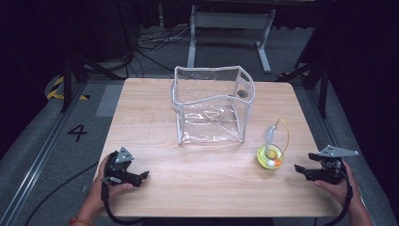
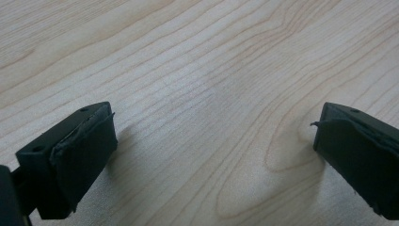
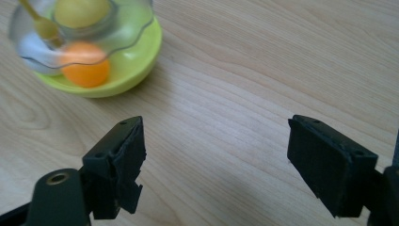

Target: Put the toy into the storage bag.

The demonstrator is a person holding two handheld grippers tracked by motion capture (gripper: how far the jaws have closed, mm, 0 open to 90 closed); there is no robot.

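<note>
A clear plastic bag with white trim stands open-topped on the far middle of the wooden table. To its right front sits a small yellow-green dish toy with a clear top, a yellow cord loop, and a yellow and an orange ball inside. In the right gripper view the toy lies at the upper left. My right gripper hovers just right of the toy, open, with bare wood between its jaws. My left gripper rests near the front left edge, open over bare wood.
A white metal stand and loose cables lie on the floor behind the table. A "4" mark and yellow-black tape are on the floor at the left. The table's front edge runs close to both hands.
</note>
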